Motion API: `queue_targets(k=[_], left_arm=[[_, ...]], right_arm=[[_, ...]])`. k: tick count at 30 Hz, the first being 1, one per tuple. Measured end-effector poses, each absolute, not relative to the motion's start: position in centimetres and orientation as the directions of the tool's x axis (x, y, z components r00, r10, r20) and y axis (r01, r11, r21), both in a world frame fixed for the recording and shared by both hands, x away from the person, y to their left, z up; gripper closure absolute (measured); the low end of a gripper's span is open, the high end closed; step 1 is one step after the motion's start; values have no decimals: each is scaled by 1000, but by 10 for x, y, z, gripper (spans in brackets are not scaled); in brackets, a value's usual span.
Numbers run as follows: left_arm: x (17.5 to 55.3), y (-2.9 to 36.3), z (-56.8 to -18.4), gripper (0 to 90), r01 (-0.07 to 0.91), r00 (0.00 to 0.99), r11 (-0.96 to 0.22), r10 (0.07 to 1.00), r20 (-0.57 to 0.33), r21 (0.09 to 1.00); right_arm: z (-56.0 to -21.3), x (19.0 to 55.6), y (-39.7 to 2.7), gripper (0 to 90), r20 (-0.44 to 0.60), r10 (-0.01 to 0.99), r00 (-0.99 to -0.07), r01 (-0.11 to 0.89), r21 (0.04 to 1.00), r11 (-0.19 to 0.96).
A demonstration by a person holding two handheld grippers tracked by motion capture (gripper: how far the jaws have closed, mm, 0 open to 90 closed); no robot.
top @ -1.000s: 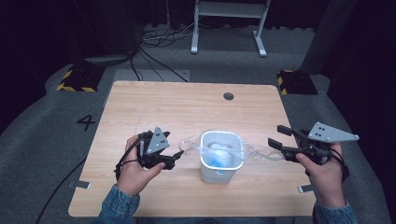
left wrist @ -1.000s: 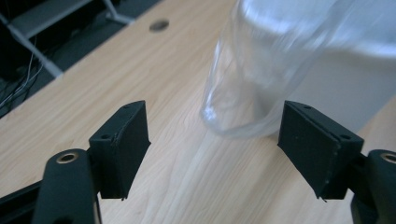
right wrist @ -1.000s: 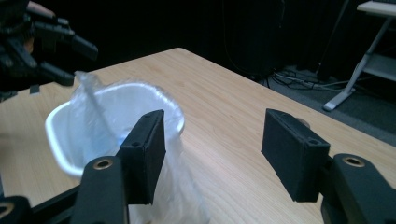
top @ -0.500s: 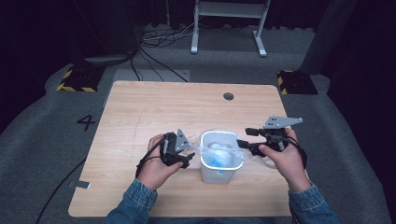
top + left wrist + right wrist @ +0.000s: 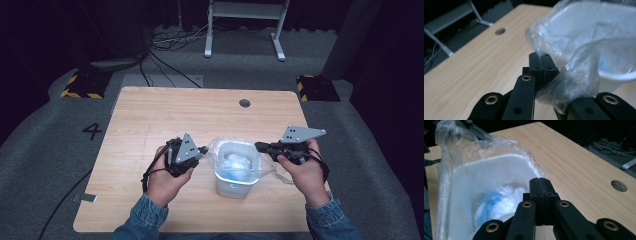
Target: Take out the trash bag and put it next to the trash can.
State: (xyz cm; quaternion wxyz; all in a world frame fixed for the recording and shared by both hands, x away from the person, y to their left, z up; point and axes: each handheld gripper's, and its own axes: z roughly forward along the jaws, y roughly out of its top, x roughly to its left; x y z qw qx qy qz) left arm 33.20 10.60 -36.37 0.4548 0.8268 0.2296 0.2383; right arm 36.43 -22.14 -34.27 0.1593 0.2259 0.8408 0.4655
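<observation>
1. Pale wooden tabletop (image 5: 150, 125) carries a small white bin (image 5: 236, 172), lined with a clear bag (image 5: 218, 148).
2. Left gripper (image 5: 199, 150) pinches the bag's left edge.
3. Right gripper (image 5: 261, 146), jaws closed, probably pinches the right edge.

A small white plastic bin (image 5: 236, 170) stands low and centre in the high view, on the light wooden table (image 5: 150, 125). A clear plastic bag (image 5: 220, 147) lines it, with crumpled white and blue material (image 5: 236, 161) inside. The left gripper (image 5: 201, 149) sits just left of the bin, the right gripper (image 5: 260, 146) just right. A round hole (image 5: 244, 103) lies in the tabletop above the bin.
</observation>
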Motion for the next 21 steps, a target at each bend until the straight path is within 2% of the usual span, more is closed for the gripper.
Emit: queue_targets(k=[3,7,11,17,19,21], left_arm=[[322,109,-356,889,117,794,-434,581,178,893],[310,111,-356,889,94,835,-451,521,176,888],[308,114,-368,890,167,839,-504,524,147,847],[313,122,-387,891,267,839,-516,540,67,814],[312,124,-386,891,267,843,-506,534,56,820],[311,124,-384,890,262,847,-499,529,51,826]], right_arm=[[-342,362,-224,891,-60,520,-852,218,862,458],[-346,359,-232,890,-50,519,-854,228,859,458],[-351,354,-240,893,-25,516,-856,247,858,451],[-363,350,-251,892,26,516,-856,287,855,433],[-364,349,-256,828,46,519,-853,292,867,404],[-364,346,-264,640,60,548,-834,287,896,339]])
